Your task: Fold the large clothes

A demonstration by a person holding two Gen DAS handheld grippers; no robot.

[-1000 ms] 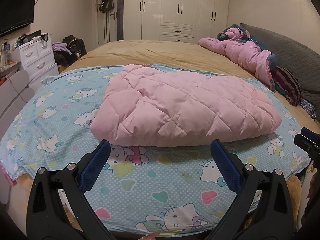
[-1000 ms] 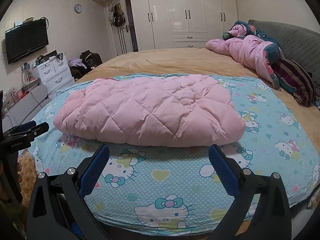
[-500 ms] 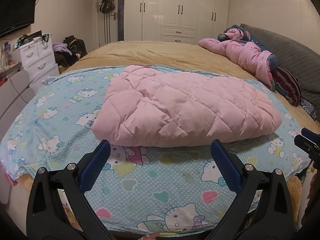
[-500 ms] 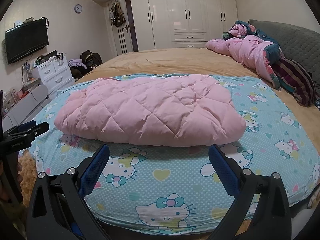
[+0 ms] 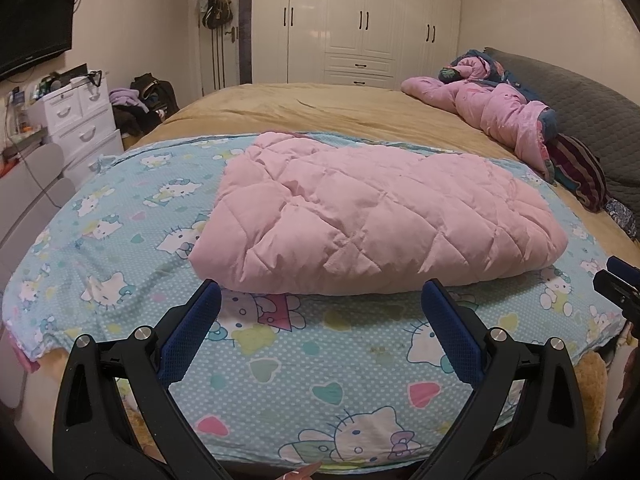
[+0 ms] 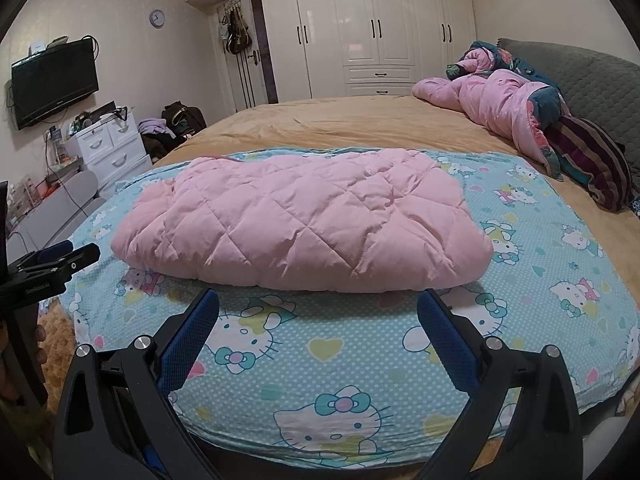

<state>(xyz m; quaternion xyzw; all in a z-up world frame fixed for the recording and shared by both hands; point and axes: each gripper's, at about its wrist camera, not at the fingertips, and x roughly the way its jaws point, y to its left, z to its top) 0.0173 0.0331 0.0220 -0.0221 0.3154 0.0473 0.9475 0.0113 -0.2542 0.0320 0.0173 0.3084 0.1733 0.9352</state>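
Observation:
A pink quilted garment (image 5: pixel 372 216) lies folded into a thick oblong bundle on the blue Hello Kitty sheet (image 5: pixel 120 216); it also shows in the right wrist view (image 6: pixel 304 224). My left gripper (image 5: pixel 320 300) is open and empty, held just short of the bundle's near edge. My right gripper (image 6: pixel 318 306) is open and empty, also just short of the near edge. The right gripper's tip (image 5: pixel 620 284) shows at the right of the left wrist view. The left gripper (image 6: pixel 48 268) shows at the left of the right wrist view.
A heap of pink and dark bedding (image 6: pixel 516 108) and a striped cushion (image 6: pixel 592 160) lie at the far right by the grey headboard (image 6: pixel 592 76). White drawers (image 6: pixel 112 148), a wall television (image 6: pixel 54 76) and wardrobes (image 6: pixel 376 28) stand beyond the bed.
Nothing has visibly changed apart from a very slight shift of both views. The bundle lies still and both grippers stay open.

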